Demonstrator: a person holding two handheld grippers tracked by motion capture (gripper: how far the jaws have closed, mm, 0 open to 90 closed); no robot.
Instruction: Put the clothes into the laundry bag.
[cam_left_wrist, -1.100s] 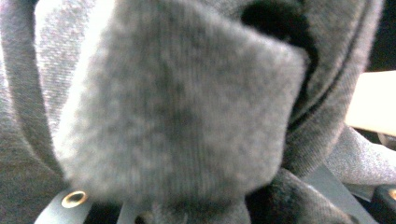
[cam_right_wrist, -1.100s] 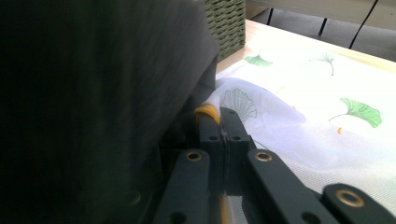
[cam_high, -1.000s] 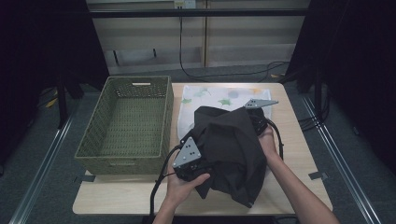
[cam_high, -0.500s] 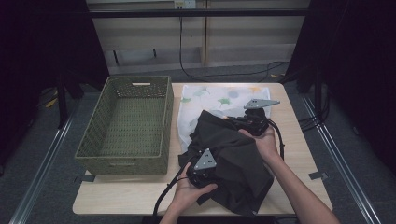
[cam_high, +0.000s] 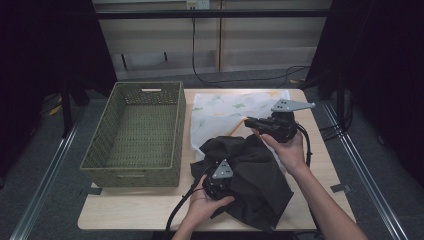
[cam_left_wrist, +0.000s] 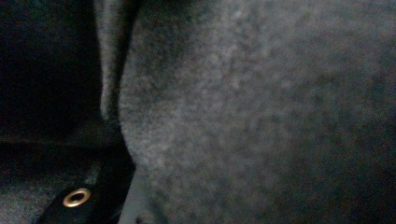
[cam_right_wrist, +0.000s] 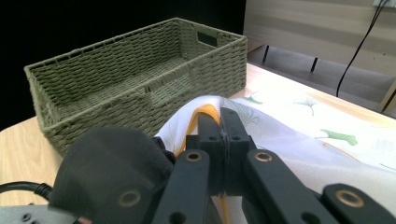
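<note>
Since a second ago, the left hand-held gripper (cam_high: 218, 181) has sunk toward the near edge of the tabletop (cam_high: 125, 212) and now lies buried in the dark garment (cam_high: 260, 175), while the right hand-held gripper (cam_high: 257, 122) has lifted off the garment's far side and points left, toward the basket.

As a judgement, the work is at an early stage. The dark garment sits bunched in a heap on the near right part of the tabletop, partly over the white leaf-printed cloth (cam_high: 225, 107), which lies spread toward the far edge. The green woven basket (cam_high: 100, 165) along the left edge has nothing in it, so if the clothes are meant to go there, all of that is still to do.

The right gripper view shows its jaws pressed together on a fold of the white cloth (cam_right_wrist: 299, 140), with an orange trim line running up between them; from above, that pinch is too small to make out. The left gripper view has grey fabric (cam_left_wrist: 261, 112) hard against the lens, so its jaws are hidden and I cannot tell whether they stand apart or grip the cloth. The high view alone gives the layout: basket, both cloths and both hands together.
</note>
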